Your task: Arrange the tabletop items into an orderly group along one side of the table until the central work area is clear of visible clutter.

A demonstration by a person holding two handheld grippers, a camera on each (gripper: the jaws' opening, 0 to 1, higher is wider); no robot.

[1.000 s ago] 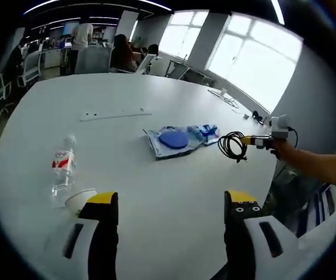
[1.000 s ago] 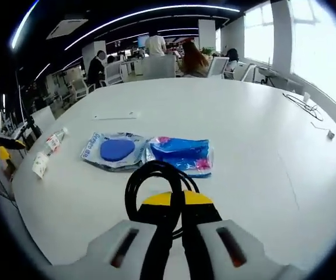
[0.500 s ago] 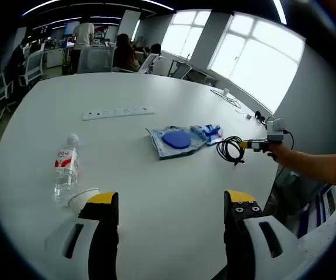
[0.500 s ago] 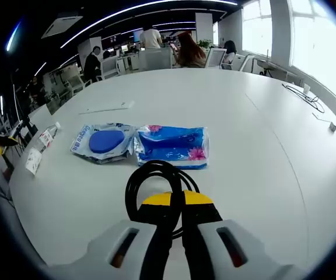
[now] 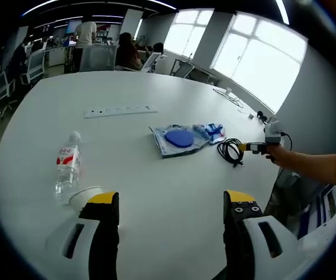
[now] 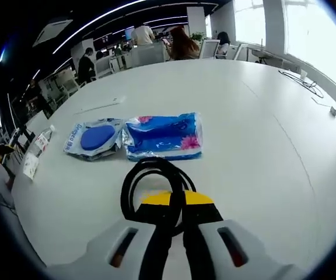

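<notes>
1. White round table (image 5: 156, 192) fills an open office with bright windows.
2. Clear water bottle (image 5: 66, 169) lies on its side beside a paper cup (image 5: 84, 197); its fill I cannot tell.
3. Blue disc pouch (image 6: 94, 139) touches blue tissue pack (image 6: 163, 136).
4. Left gripper (image 5: 171, 204) gapes wide, holding nothing.
5. Right gripper (image 6: 171, 204) pinches the black coiled cable (image 6: 150, 186) near the tissue pack.

This is an office: people (image 5: 125, 52) sit at desks with chairs (image 5: 95, 58) at the top left, beside big windows (image 5: 261, 64).
</notes>
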